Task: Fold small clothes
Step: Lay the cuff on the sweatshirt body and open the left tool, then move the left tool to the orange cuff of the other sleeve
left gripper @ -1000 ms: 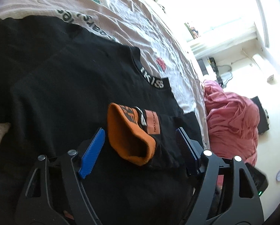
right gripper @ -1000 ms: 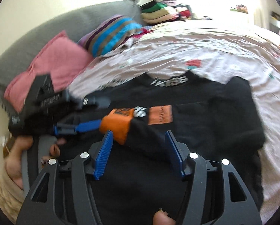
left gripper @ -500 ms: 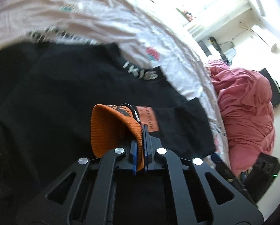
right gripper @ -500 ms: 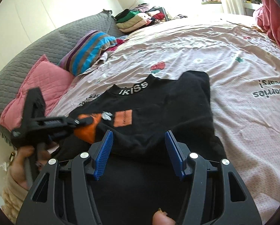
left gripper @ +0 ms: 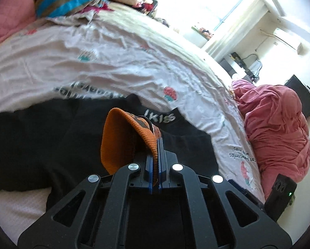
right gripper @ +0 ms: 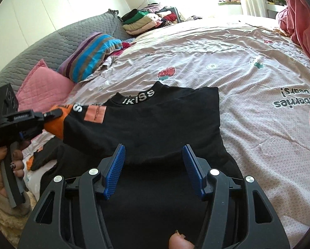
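A small black top (right gripper: 155, 124) with white lettering on its collar (right gripper: 139, 97) lies on the bed. Its sleeve ends in an orange ribbed cuff (left gripper: 125, 143). My left gripper (left gripper: 155, 145) is shut on that cuff and holds it lifted above the black cloth. From the right wrist view the same left gripper (right gripper: 40, 117) shows at the left, pinching the orange cuff (right gripper: 55, 124), a hand on its handle. My right gripper (right gripper: 153, 157) stands open over the lower part of the top, with black cloth below its blue pads (right gripper: 115, 168) and none pinched.
The bed has a pink strawberry-print sheet (right gripper: 248, 72). A striped pillow (right gripper: 92, 56) and a pink pillow (right gripper: 40, 87) lie by the grey headboard (right gripper: 51, 41). Folded clothes (right gripper: 146, 20) are stacked at the far end. A red blanket heap (left gripper: 279, 124) sits at the bed's edge.
My left gripper closed on the orange cuff and lifted it, rolling a little. The right gripper swung across the top and then held still, open throughout.
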The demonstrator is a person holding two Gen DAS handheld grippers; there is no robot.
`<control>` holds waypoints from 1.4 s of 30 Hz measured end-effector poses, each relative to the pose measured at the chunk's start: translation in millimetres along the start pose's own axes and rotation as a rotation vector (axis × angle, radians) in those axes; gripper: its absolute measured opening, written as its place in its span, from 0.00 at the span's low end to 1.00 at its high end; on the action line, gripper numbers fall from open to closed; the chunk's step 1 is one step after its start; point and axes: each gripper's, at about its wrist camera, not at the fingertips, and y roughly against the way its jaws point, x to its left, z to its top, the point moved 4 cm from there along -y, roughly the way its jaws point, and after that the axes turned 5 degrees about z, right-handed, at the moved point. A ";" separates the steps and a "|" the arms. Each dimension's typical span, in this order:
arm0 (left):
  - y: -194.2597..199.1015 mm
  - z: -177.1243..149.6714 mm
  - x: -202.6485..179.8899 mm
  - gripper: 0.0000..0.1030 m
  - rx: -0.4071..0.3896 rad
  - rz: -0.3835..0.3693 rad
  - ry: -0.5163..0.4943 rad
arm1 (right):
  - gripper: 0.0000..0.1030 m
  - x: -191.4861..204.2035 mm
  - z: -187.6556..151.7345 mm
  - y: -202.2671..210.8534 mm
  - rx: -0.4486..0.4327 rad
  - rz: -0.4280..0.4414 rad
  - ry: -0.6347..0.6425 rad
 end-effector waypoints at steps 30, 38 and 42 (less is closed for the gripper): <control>-45.2 -50.4 26.1 0.13 0.130 0.201 -0.092 | 0.58 -9.0 4.4 -53.2 0.129 -0.164 0.074; -40.2 -57.5 36.9 0.13 0.127 0.176 -0.060 | 0.61 -21.3 -6.3 -59.9 0.168 -0.174 0.039; -29.0 -54.6 33.1 0.33 0.098 0.189 -0.074 | 0.65 -16.1 -3.8 -50.4 0.137 -0.138 0.027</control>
